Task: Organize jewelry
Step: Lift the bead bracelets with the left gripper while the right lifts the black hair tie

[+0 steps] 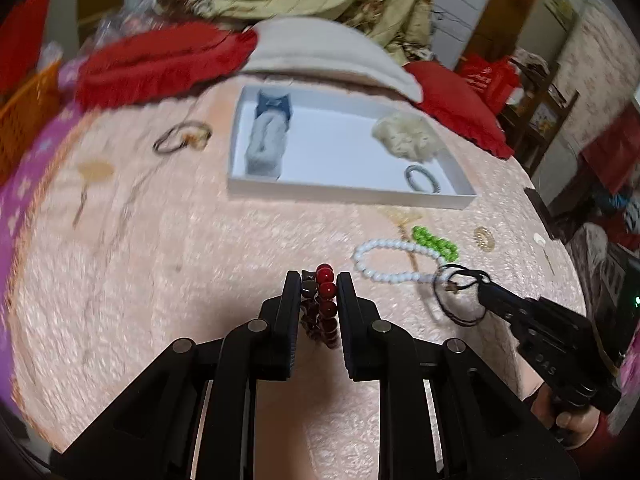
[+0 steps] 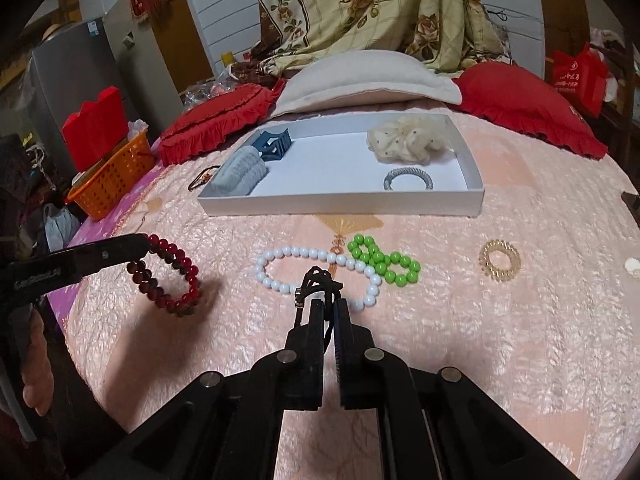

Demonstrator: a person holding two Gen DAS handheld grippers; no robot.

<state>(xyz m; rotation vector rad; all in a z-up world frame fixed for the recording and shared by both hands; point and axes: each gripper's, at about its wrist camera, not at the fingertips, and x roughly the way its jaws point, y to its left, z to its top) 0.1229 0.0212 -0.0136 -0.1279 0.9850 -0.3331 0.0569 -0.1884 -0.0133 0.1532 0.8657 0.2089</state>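
My left gripper (image 1: 319, 282) is shut on a dark red bead bracelet (image 1: 323, 304) and holds it above the pink bedspread; the bracelet also shows in the right wrist view (image 2: 168, 276). My right gripper (image 2: 328, 306) is shut on a black cord bracelet (image 2: 318, 284), seen also in the left wrist view (image 1: 460, 296). A white tray (image 2: 340, 204) lies beyond, holding a blue hair claw (image 2: 274, 144), a grey scrunchie (image 2: 240, 176), a cream scrunchie (image 2: 406, 138) and a silver bracelet (image 2: 408, 178). White beads (image 2: 316, 268), green beads (image 2: 380, 260) and a gold coil tie (image 2: 500, 260) lie on the bed.
A dark cord bracelet (image 1: 182, 140) lies left of the tray. Red cushions (image 2: 216, 124) and a white pillow (image 2: 368, 78) line the far side. An orange basket (image 2: 112, 176) stands at the left edge of the bed.
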